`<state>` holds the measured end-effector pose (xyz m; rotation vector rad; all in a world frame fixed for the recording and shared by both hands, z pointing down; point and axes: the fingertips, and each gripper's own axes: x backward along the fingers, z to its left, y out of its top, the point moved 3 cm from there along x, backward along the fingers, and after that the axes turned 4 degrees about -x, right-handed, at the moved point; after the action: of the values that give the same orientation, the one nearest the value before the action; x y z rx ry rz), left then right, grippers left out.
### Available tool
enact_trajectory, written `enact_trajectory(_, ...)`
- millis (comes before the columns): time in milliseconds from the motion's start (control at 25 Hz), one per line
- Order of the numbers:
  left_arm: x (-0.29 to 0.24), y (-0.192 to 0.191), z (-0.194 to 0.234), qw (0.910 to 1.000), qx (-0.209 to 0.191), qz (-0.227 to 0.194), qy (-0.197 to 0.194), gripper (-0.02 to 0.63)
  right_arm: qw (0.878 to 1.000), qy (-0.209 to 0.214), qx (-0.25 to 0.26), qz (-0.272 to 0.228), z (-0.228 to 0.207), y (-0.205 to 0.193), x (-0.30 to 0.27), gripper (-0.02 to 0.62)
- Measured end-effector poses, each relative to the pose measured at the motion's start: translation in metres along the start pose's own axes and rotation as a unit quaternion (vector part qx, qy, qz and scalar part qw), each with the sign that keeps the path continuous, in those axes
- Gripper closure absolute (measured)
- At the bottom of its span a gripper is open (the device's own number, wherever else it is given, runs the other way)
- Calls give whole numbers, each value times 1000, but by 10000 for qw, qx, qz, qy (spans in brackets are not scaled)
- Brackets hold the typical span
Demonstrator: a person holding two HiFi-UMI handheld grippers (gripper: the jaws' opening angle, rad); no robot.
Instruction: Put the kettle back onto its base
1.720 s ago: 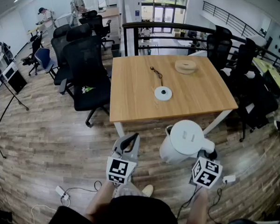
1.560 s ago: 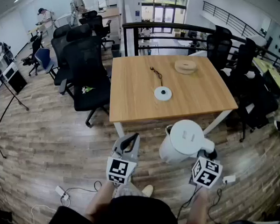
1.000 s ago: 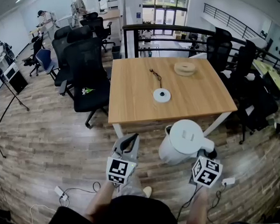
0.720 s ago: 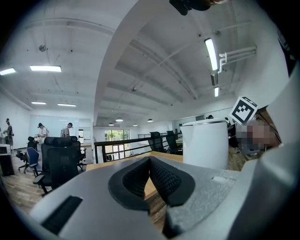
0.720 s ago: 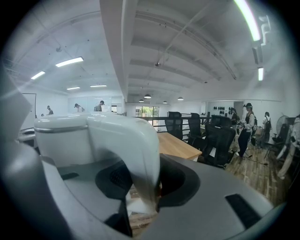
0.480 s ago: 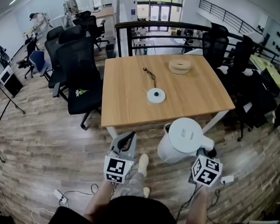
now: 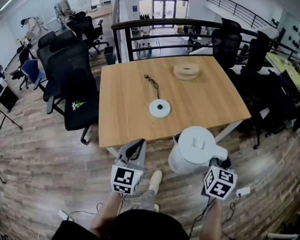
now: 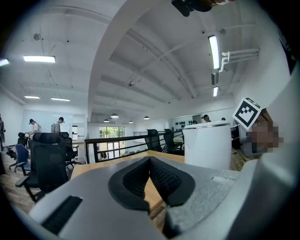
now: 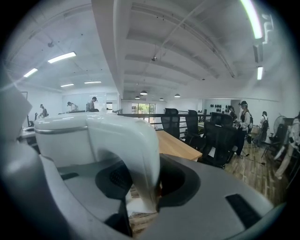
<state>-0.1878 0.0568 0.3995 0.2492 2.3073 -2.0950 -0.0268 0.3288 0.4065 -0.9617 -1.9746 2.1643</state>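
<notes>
A white kettle (image 7: 194,146) hangs just short of the wooden table's (image 7: 129,100) near edge, lid up. My right gripper (image 7: 223,161) is shut on the kettle's handle (image 9: 136,152), which fills the gap between its jaws. The kettle's round white base (image 7: 160,108) lies in the middle of the table, with its dark cord (image 7: 151,82) running away from me. My left gripper (image 7: 137,144) is left of the kettle, level with it, shut with nothing between its pads (image 8: 161,180). The left gripper view shows the kettle (image 8: 208,146) at its right.
A round wooden lidded box (image 7: 186,70) sits at the table's far right. Black office chairs (image 7: 70,88) stand along the left side and more chairs (image 7: 266,93) on the right. A black railing (image 7: 160,25) runs behind the table. Cables (image 7: 237,192) lie on the floor by my feet.
The table has come closer and lower in the head view as I walked toward it. Both grippers and the held kettle moved forward with me, the grip unchanged.
</notes>
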Motion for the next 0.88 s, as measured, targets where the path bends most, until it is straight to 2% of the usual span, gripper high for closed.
enact_trajectory(160,-41,10,8,9999,-36,-52,-112,604,9999,-86,-34,45,-6,15,-32,462)
enact_trajectory(320,-75,10,16,9998,37,90,-195,604,9999,-138,-30,76,-11,29,-63,462)
enact_trajectory(880,-180,15,68,9998,91,121,-98,604,9998,-88,-19,155,-4,79,-172,462)
